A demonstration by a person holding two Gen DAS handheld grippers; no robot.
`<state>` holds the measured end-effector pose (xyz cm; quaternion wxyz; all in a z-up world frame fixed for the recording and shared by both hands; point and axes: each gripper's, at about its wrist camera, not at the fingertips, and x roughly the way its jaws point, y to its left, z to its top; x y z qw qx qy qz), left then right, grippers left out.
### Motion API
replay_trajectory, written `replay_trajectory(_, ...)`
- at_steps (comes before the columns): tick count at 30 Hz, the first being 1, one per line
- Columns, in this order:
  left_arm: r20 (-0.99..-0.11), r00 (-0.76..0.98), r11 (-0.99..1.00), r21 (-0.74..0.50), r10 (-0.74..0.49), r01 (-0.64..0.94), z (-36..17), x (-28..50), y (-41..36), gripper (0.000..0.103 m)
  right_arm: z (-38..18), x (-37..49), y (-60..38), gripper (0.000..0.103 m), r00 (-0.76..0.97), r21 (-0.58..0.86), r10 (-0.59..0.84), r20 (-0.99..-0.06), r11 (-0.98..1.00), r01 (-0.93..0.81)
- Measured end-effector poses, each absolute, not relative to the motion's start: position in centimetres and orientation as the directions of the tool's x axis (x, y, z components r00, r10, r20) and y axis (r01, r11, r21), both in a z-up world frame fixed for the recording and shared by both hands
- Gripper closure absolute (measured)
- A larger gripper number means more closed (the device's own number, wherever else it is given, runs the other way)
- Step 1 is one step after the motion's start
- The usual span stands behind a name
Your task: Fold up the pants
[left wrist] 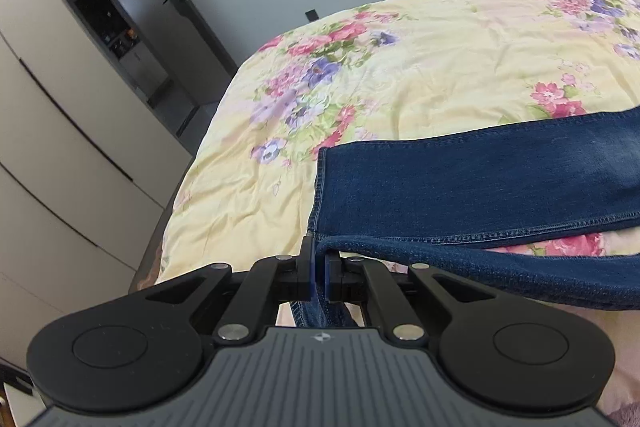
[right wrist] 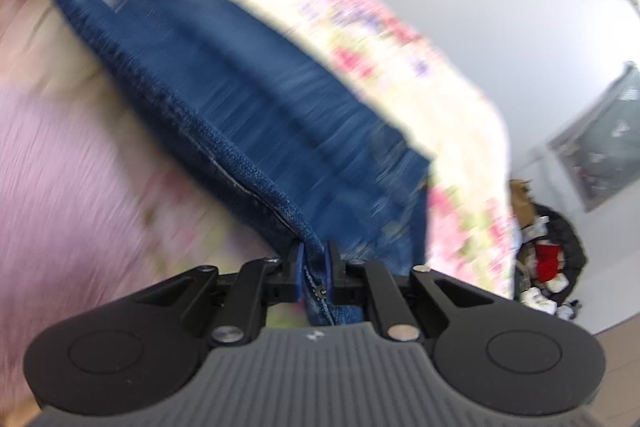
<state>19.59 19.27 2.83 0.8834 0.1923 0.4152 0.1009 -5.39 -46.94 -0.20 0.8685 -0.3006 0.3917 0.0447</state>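
Pants point(left wrist: 480, 183) lifted off the bed point(left wrist: 400, 75): your left gripper point(left wrist: 319, 267) and right gripper point(right wrist: 314, 267) each pinch denim, keeping the fabric taut for folding.

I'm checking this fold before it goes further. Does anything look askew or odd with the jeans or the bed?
Nothing looks damaged or spilled. The left gripper and right gripper are each shut on an edge of the jeans, which lie on the floral bedspread. The bedspread is wrinkled. The right wrist view is motion-blurred, so fine detail is unclear.
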Motion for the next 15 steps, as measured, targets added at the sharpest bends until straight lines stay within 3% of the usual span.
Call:
replay_trajectory(8,-0.701,0.605,0.899,0.435,0.377,-0.057,2.1,22.8,20.0,0.099,3.8,2.7,-46.8,0.101,0.77,-0.556,-0.237,-0.592,0.812,-0.178)
replay_trajectory(15,-0.699,0.574,0.866,0.498,0.426,-0.037,-0.2,29.4,19.0,0.099,3.0,12.6,-46.4,0.101,0.769,-0.604,-0.323,-0.552,0.791,-0.101)
